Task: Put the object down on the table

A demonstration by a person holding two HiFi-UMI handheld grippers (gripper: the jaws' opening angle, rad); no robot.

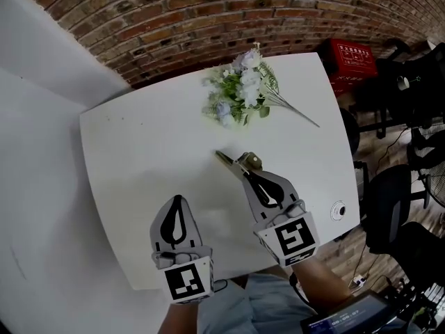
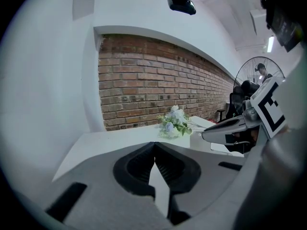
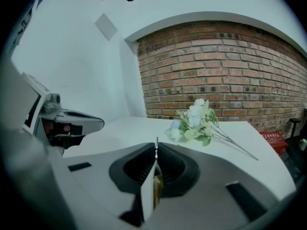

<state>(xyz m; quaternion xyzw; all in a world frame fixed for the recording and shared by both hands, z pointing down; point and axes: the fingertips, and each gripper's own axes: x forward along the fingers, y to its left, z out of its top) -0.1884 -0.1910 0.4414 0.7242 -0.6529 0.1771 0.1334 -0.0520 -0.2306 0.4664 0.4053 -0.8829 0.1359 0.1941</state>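
My right gripper [image 1: 247,169] is shut on a thin flat metal object [image 1: 227,161], brass-coloured, whose pointed end sticks out to the left past the jaws. It hangs over the middle of the white table [image 1: 139,152]. In the right gripper view the object [image 3: 155,176] stands edge-on between the pads of my right gripper [image 3: 156,150]. My left gripper [image 1: 178,202] is over the table's near edge, shut and empty; in the left gripper view its jaws [image 2: 154,150] meet with nothing between them. The right gripper [image 2: 230,128] also shows there, off to the right.
A bunch of white and pale blue artificial flowers [image 1: 240,92] lies at the table's far side, stems pointing right. Behind it is a brick wall [image 1: 208,19]. A red crate [image 1: 351,61] and black chairs [image 1: 389,207] stand right of the table. A round grommet [image 1: 338,211] sits near the right edge.
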